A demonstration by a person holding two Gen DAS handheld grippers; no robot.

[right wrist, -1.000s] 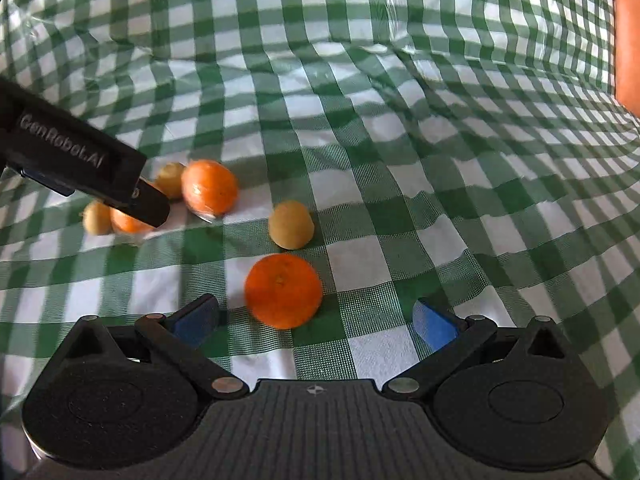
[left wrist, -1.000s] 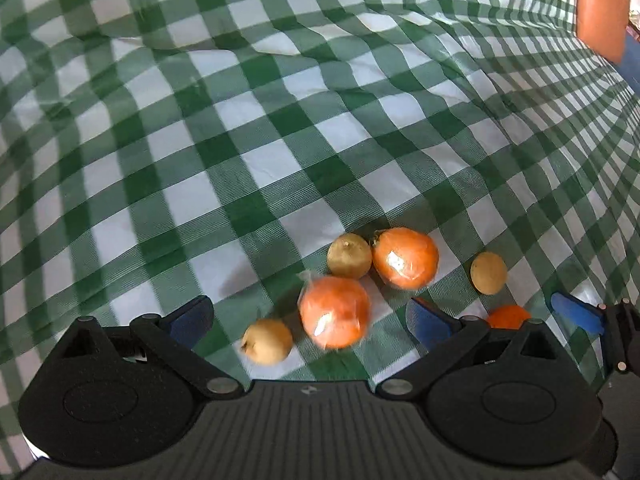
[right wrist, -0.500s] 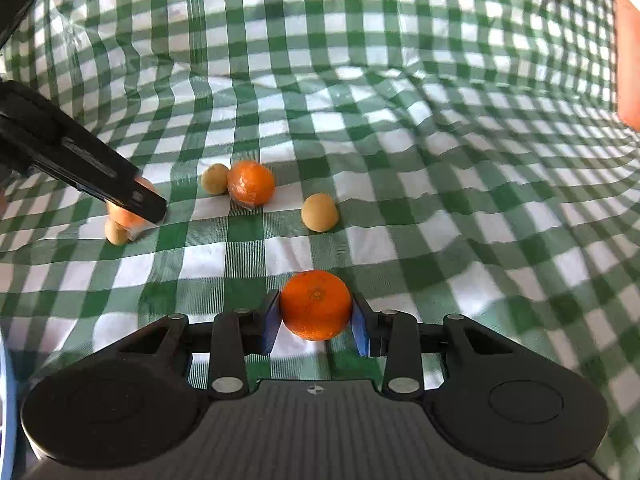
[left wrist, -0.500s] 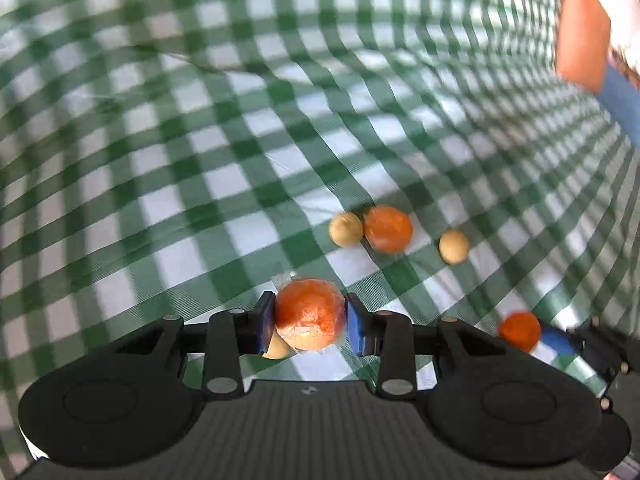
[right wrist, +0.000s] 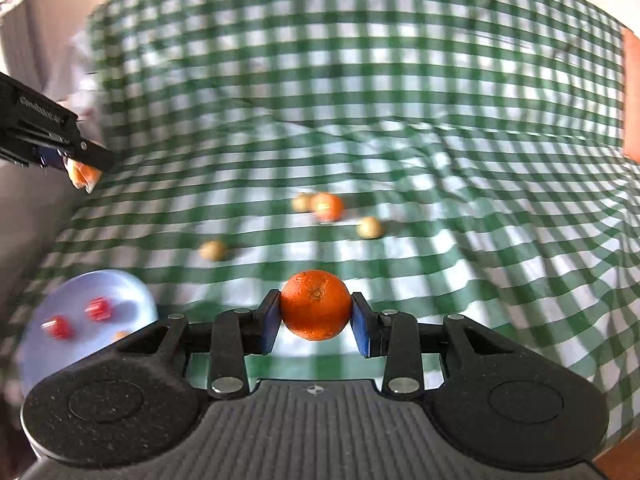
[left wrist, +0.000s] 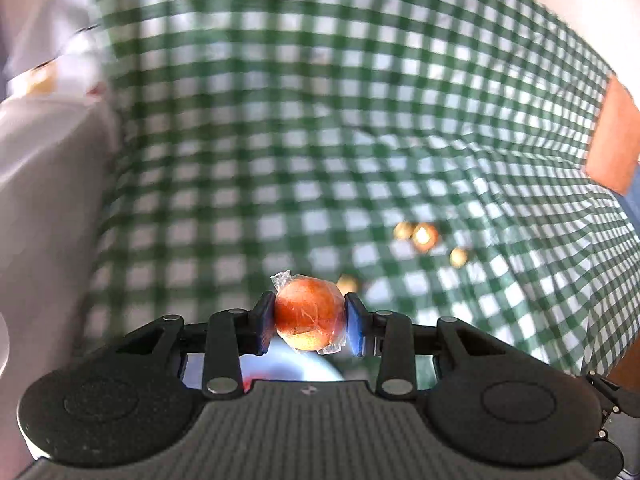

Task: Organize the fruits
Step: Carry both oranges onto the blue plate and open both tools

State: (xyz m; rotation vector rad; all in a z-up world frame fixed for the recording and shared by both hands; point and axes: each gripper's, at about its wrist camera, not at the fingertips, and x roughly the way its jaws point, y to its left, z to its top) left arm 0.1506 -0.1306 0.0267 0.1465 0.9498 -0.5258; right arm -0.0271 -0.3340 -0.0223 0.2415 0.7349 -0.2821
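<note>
Plastic-wrapped orange (left wrist: 310,317) pinched in the left gripper (left wrist: 310,322), bare orange (right wrist: 316,305) clamped in the right gripper (right wrist: 316,316), both above the checked cloth (right wrist: 400,80): slick film could slip, missing the blue plate (right wrist: 120,286).

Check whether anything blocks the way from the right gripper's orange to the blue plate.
Nothing visible does. The orange is clamped in the right gripper; the blue plate lies lower left, only bare cloth between.

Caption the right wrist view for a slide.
Right claw grips a bare orange above the checked cloth, blue plate at left.
</note>
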